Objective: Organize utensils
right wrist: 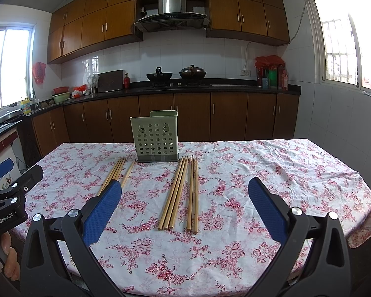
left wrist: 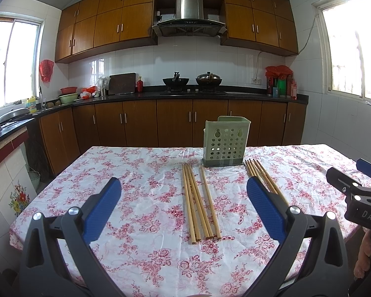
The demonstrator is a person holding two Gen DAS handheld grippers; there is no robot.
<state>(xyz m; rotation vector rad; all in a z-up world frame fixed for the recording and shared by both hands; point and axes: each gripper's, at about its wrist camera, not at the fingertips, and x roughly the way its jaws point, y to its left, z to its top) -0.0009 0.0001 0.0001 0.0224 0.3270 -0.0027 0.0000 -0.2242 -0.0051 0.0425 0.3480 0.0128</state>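
Left gripper [left wrist: 184, 205] wide open, empty; left chopsticks [left wrist: 197, 203] lie centre frame btwn its fingers, long axis running away toward green holder [left wrist: 224, 141]. Holder looks empty, upright mid-table. Right gripper [right wrist: 185, 205] also spread, empty; right chopsticks [right wrist: 180, 193] straight ahead, same axis.

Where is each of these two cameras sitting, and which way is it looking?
Left wrist view: on the left claw, looking forward across the table at the chopsticks; the right claw and fingers show at the right edge.
Right wrist view: on the right claw, facing the same way; the left claw shows at the left edge.
Both see the green holder and kitchen counter.
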